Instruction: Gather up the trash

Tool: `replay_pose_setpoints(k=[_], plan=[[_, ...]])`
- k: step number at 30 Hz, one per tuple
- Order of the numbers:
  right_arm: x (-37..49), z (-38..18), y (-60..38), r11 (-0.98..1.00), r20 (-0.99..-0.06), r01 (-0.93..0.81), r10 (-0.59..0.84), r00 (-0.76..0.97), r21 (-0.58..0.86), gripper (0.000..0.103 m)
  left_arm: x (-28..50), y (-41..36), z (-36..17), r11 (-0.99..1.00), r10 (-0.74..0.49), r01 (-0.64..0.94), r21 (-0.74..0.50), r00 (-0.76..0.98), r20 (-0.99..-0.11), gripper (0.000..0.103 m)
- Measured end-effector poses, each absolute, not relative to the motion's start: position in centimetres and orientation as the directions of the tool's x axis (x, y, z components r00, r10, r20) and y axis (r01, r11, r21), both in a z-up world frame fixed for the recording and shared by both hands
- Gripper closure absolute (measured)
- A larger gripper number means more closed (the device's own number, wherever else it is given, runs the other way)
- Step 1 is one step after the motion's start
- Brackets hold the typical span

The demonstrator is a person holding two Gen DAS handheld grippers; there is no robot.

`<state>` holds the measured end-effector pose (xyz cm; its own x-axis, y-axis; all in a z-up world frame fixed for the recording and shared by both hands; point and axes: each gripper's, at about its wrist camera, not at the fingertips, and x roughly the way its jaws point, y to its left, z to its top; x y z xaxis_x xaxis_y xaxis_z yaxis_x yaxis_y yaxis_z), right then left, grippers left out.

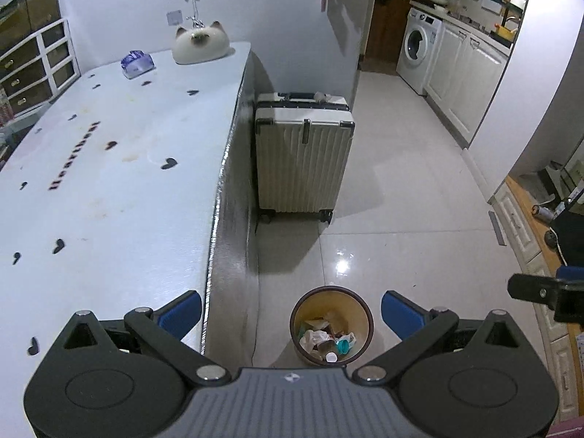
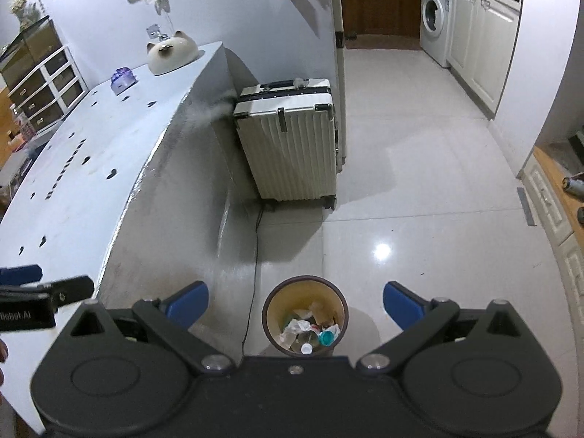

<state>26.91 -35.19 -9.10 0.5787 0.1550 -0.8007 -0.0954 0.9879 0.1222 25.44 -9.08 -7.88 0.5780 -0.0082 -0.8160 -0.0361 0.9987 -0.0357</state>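
Both grippers are spread wide and empty, left gripper (image 1: 291, 308) and right gripper (image 2: 295, 301) hanging over the one bin (image 1: 331, 325) on the floor (image 1: 401, 189) by the table's (image 1: 109, 168) near corner. Bin's got trash (image 1: 325, 339) inside: crumpled wrappers, a teal cup. One suitcase (image 1: 303, 157) at the table's far side, one cat cushion (image 1: 200, 42) at its far corner, one washer (image 1: 418, 49) in the kitchen

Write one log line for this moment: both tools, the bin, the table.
left tool: open, empty | right tool: open, empty | trash bin: on floor beside table, holds trash | table: cat-shaped item, purple packet at far end
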Motion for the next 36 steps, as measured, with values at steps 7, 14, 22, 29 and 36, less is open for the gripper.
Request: replay_pose_setpoints(k=[7, 14, 22, 29, 36], plan=[[23.3, -6.7, -35.2, 0.992, -0.794, -0.07, 0.125, 0.595, 0.104, 0.0, 22.1, -8.4, -5.5, 0.999, -0.013, -0.035, -0.042, 0.593, -0.805, 0.0], [20.6, -4.9, -35.8, 0.994, -0.786, -0.076, 0.111, 0.608, 0.082, 0.0, 19.9, -8.9, -4.1, 0.998, -0.025, -0.033, -0.055, 0.591, -0.807, 0.0], [18.3, -4.1, -36.3, 0.994, -0.795, -0.071, 0.11, 0.597, 0.085, 0.0, 18.6, -9.5, -3.6, 0.997, -0.023, -0.045, -0.061, 0.583, -0.812, 0.0], [17.1, -3.6, -36.3, 0.996, -0.789, -0.051, 0.084, 0.609, 0.067, 0.0, 17.4, -9.8, -3.0, 0.997, -0.022, -0.05, -0.063, 0.585, -0.811, 0.0], [16.7, -3.0, -36.3, 0.996, -0.769, -0.061, 0.085, 0.633, 0.061, 0.0, 16.8, -10.0, -2.3, 0.997, -0.003, -0.06, -0.049, 0.606, -0.796, 0.0]])
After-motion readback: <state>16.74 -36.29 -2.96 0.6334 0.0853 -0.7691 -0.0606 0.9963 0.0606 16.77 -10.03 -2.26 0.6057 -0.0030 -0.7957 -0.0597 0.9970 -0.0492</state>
